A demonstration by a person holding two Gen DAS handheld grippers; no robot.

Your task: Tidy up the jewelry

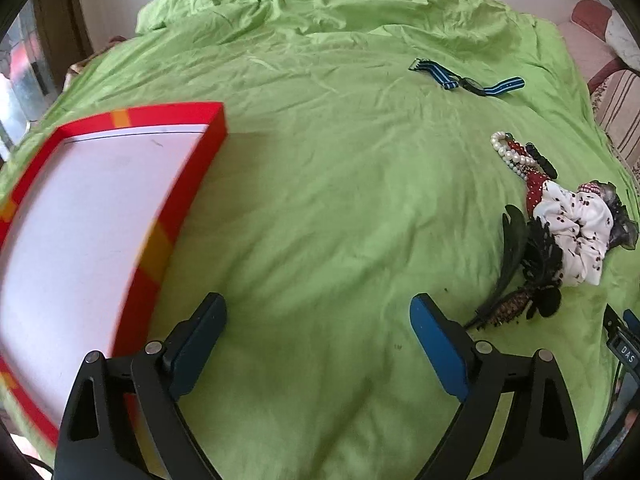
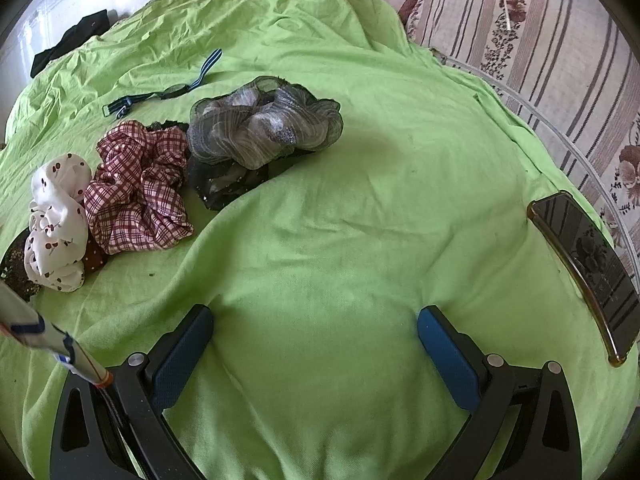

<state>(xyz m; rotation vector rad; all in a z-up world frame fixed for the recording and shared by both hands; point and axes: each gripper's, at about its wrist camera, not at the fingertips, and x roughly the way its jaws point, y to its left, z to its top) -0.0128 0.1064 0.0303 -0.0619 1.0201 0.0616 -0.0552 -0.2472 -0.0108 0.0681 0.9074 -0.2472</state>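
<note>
A red box [image 1: 208, 120] with orange stripes and a white bottom lies on the green sheet, left of my left gripper [image 1: 318, 304]. That gripper is open over bare sheet, nothing between its blue pads. At the right lie a pearl necklace [image 1: 508, 156], a white cherry-print scrunchie [image 1: 576, 232] and a black feathered clip [image 1: 536, 256]. A watch with a blue striped strap [image 1: 472, 84] lies farther back. My right gripper [image 2: 316, 314] is open over bare sheet. To its far left are the white scrunchie [image 2: 56, 220], a red checked scrunchie [image 2: 140, 188], a grey scrunchie [image 2: 264, 120] and the watch [image 2: 172, 90].
A dark phone [image 2: 592, 268] lies near the sheet's right edge. A striped floral cushion [image 2: 540, 40] borders the sheet beyond it. A black cloth [image 2: 68, 44] sits at the far left corner. A white taped rod [image 2: 40, 336] crosses the lower left of the right wrist view.
</note>
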